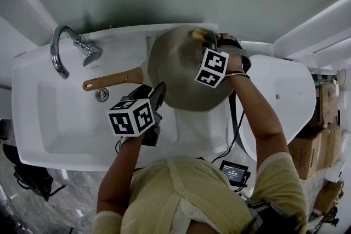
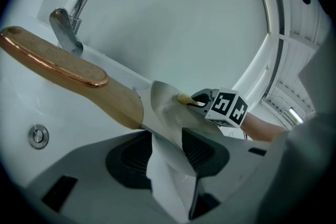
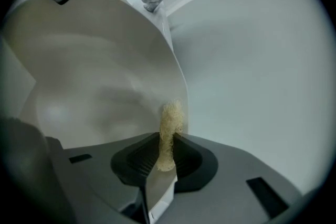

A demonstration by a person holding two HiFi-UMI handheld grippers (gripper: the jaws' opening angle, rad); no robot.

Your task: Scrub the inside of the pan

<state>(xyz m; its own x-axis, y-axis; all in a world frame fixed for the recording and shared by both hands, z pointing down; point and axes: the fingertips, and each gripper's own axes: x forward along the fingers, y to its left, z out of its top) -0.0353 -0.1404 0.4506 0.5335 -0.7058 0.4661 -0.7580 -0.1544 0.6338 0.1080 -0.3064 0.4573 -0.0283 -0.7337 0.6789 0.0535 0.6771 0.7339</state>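
Your left claw (image 1: 158, 91) is clamped on the near rim of the pan (image 1: 181, 71), just right of where the wooden handle (image 1: 112, 80) joins. Both pads press on the thin wall. The pan is over the right end of the white sink (image 1: 60, 129) with its pale inside facing up. Its handle points left toward the drain (image 1: 102, 95), and the tap (image 1: 66, 46) stands at the far left. Your right claw (image 1: 207, 36) is closed on a pale yellow scrubber (image 1: 198, 34), a fibrous tuft pinched between the pads. The scrubber's tip lies against the pan's inside wall right at the far rim. The two claws are well apart, on opposite edges of the pan.
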